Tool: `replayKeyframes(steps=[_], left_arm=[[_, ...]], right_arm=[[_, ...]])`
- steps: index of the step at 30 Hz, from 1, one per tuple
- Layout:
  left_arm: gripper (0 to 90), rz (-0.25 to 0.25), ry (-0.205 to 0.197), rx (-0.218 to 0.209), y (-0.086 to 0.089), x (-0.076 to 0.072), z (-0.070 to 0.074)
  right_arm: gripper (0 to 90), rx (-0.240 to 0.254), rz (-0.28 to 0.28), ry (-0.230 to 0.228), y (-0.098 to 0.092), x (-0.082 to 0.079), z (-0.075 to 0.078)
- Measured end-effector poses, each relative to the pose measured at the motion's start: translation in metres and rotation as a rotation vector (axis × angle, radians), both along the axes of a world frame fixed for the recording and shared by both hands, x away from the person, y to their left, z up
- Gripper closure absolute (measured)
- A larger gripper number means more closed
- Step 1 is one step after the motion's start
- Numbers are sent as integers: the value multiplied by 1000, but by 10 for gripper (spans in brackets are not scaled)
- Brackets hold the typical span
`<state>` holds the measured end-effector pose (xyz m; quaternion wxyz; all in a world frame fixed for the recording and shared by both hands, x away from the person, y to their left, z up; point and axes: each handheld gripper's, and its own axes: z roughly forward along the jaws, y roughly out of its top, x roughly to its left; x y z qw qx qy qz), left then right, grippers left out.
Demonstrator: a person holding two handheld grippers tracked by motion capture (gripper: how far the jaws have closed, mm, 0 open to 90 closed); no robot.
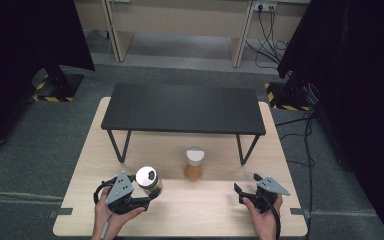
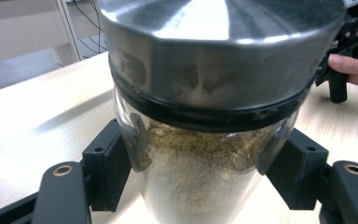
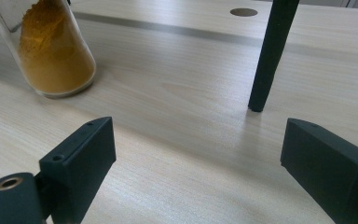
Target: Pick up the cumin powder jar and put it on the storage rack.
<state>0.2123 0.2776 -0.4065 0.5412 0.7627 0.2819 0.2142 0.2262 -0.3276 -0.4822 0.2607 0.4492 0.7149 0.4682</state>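
Note:
A glass jar [image 1: 149,181] with a shiny metal lid and pale brown powder inside is clamped in my left gripper [image 1: 152,192] at the table's front left. In the left gripper view the black pads [image 2: 107,158] press on both sides of the jar [image 2: 200,154], just below its lid. A second jar [image 1: 195,165] with a white cap and orange powder stands upright at the table's middle. My right gripper [image 1: 246,182] rests at the front right, open and empty. Its jaws [image 3: 196,154] point over bare wood, with the orange jar [image 3: 51,51] off to the left.
A low black rack [image 1: 182,107] on thin legs spans the back half of the light wooden table [image 1: 180,210]. One rack leg [image 3: 268,56] stands just ahead of my right gripper. The person's other hand [image 2: 352,63] shows far right in the left gripper view.

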Motion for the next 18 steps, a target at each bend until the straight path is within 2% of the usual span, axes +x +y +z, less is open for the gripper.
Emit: replayKeyframes(steps=[2, 4, 9, 18], left_arm=[[301, 4, 0, -17, 1, 0, 6], [301, 8, 1, -17, 1, 0, 11], [301, 18, -5, 9, -1, 1, 29], [301, 75, 4, 53, -6, 8, 61]], right_arm=[[103, -2, -1, -1, 0, 0, 0], [103, -6, 0, -2, 1, 0, 0], [103, 0, -3, -3, 0, -1, 0], [103, 1, -3, -2, 0, 0, 0]])
